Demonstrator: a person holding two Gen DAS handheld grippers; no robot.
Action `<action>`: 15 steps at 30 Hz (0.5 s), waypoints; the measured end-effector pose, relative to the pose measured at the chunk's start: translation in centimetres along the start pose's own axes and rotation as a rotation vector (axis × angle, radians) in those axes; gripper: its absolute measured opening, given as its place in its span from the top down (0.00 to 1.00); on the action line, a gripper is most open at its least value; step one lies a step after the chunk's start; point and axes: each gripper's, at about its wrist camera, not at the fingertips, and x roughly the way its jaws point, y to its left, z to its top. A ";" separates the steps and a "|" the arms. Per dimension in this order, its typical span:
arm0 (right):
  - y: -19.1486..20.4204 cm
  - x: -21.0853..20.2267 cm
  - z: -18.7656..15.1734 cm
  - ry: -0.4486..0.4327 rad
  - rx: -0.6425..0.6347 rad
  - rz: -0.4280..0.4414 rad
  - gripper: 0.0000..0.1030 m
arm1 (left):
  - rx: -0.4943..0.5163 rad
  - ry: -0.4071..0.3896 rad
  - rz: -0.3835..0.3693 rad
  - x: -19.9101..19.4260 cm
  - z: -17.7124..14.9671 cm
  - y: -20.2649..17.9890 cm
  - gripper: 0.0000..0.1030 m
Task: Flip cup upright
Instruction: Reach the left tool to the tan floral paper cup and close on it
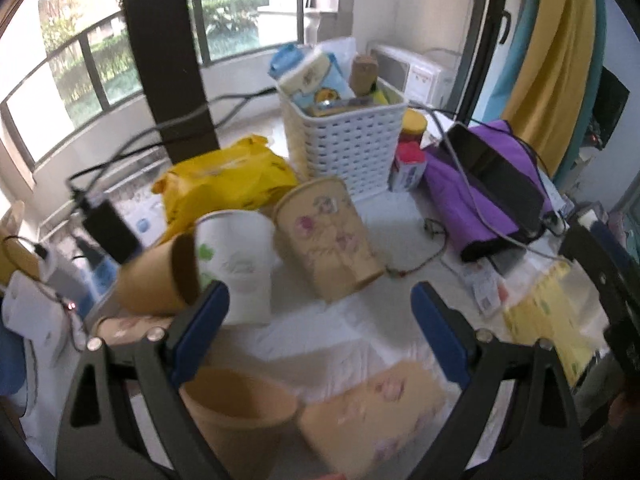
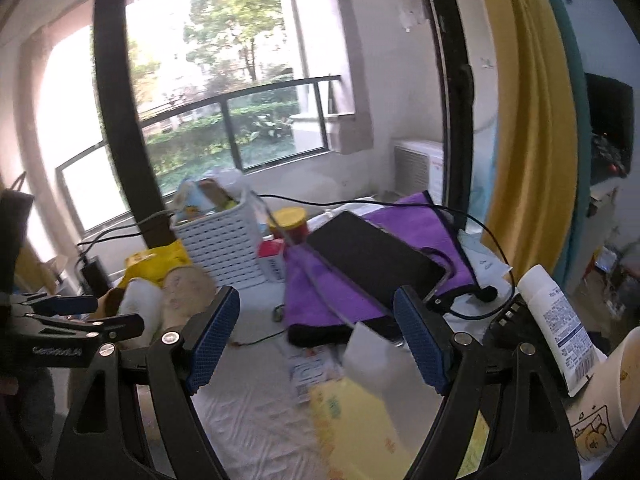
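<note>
Several paper cups crowd the white cloth in the left wrist view. A beige floral cup [image 1: 332,236] stands upside down in the middle. A white cup [image 1: 236,264] stands beside it, and a brown cup [image 1: 160,276] lies on its side at the left. A plain brown cup [image 1: 240,412] stands mouth up between my fingers, near a floral cup [image 1: 376,416] lying on its side. My left gripper [image 1: 320,308] is open and empty above them. My right gripper [image 2: 316,320] is open and empty over the cloth. The left gripper also shows in the right wrist view [image 2: 100,316], at the left edge.
A white basket [image 1: 348,144] of packets stands behind the cups, beside a yellow bag [image 1: 228,184]. A purple pouch [image 2: 360,272] with a black phone [image 2: 372,256] and cables lies right. Yellow packets [image 2: 352,432], a white tube [image 2: 556,324] and a printed cup [image 2: 616,396] sit near the right gripper.
</note>
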 end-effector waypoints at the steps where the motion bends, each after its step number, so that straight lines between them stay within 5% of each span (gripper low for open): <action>1: -0.2 0.1 0.0 -0.002 0.003 -0.001 0.20 | -0.005 0.023 -0.004 0.9 0.4 -0.1 0.09; 7: -0.5 1.2 -0.3 0.011 0.010 0.009 0.20 | -0.033 0.146 -0.016 6.1 1.8 -0.4 0.10; 15: -0.7 2.3 -0.5 0.059 0.029 0.051 0.20 | -0.050 0.190 -0.010 7.5 3.5 0.4 0.10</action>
